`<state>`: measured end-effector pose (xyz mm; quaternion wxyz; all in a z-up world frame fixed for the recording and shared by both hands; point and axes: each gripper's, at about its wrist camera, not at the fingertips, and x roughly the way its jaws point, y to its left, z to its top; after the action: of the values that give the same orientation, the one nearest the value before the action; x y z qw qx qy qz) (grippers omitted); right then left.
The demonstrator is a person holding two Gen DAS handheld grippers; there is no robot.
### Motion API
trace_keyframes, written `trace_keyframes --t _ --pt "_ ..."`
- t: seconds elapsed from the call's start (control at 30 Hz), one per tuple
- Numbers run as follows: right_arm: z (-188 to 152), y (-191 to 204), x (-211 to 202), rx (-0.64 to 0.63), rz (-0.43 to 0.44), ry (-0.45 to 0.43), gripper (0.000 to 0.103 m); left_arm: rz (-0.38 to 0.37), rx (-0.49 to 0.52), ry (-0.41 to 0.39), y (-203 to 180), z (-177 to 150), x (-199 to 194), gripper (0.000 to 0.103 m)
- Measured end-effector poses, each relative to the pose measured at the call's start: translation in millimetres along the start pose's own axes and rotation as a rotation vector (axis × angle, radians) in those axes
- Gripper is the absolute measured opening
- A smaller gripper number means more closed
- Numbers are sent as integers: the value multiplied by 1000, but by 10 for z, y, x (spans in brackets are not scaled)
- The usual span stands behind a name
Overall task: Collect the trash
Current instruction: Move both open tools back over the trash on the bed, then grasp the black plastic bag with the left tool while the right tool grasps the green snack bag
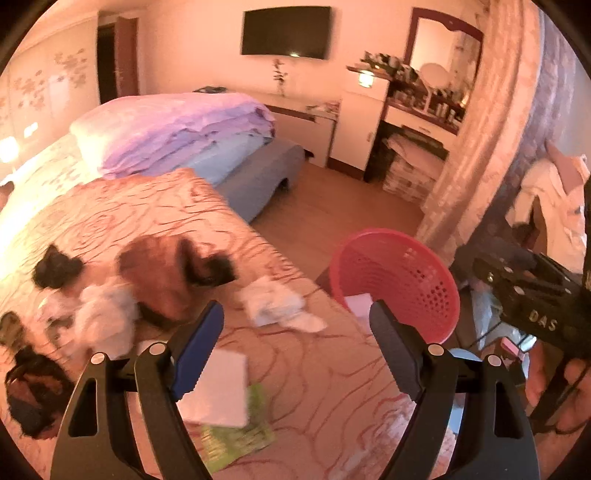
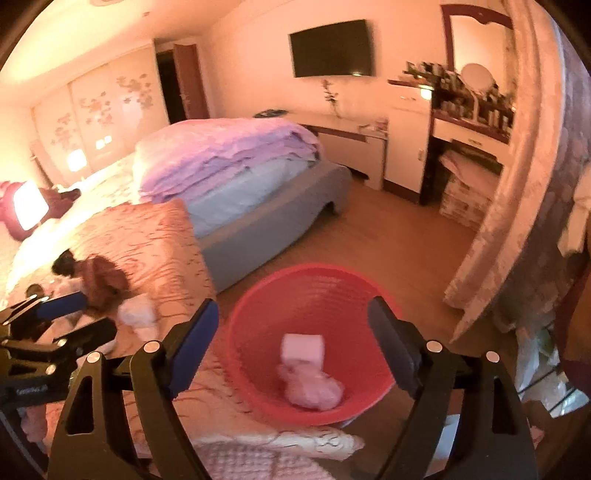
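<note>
A red plastic basket stands on the floor beside the bed; in the right wrist view the basket holds a white box and a crumpled wad. On the patterned bedspread lie a crumpled white tissue, more white wads, a white card over a green wrapper, and brown-black clumps. My left gripper is open and empty above the bedspread, just above the card. My right gripper is open and empty above the basket.
A folded purple and blue quilt stack lies on the bed. A wooden floor, a dressing table with mirror, a wall TV and a curtain surround the area. The right gripper shows at the left view's right edge.
</note>
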<state>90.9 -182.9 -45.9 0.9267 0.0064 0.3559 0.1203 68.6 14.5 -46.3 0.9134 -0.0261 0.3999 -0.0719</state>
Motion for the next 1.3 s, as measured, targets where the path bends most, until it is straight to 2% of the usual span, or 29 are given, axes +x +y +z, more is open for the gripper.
trace_keyframes --t 0.27,0.5,0.67,0.8,0.97,1.0,1.07,1.13,1.3 --pt "-68 413 -62 -61 78 13 80 123 -103 -65 583 -109 -431 78" --pt "-112 600 -87 -83 102 19 80 308 -235 -137 1280 -234 -877 78" --pt "-138 701 -88 -91 116 25 80 374 -303 -124 1657 -382 -962 78" --pt "-172 798 -69 -104 141 42 80 369 -343 -99 1880 -532 -942 78" --pt "-265 1031 -24 -141 216 85 80 354 -377 -68 1976 -625 -840 77" --pt "-294 1104 -15 -158 231 93 80 345 -380 -65 2002 -642 -818 75" --pt "-347 1232 -2 -189 258 106 80 331 -377 -58 2006 -673 -790 64" --pt "-402 1362 19 -217 292 128 80 315 -382 -46 2018 -700 -740 50" --pt "-495 1591 99 -263 325 163 80 303 -398 -55 2058 -742 -718 41"
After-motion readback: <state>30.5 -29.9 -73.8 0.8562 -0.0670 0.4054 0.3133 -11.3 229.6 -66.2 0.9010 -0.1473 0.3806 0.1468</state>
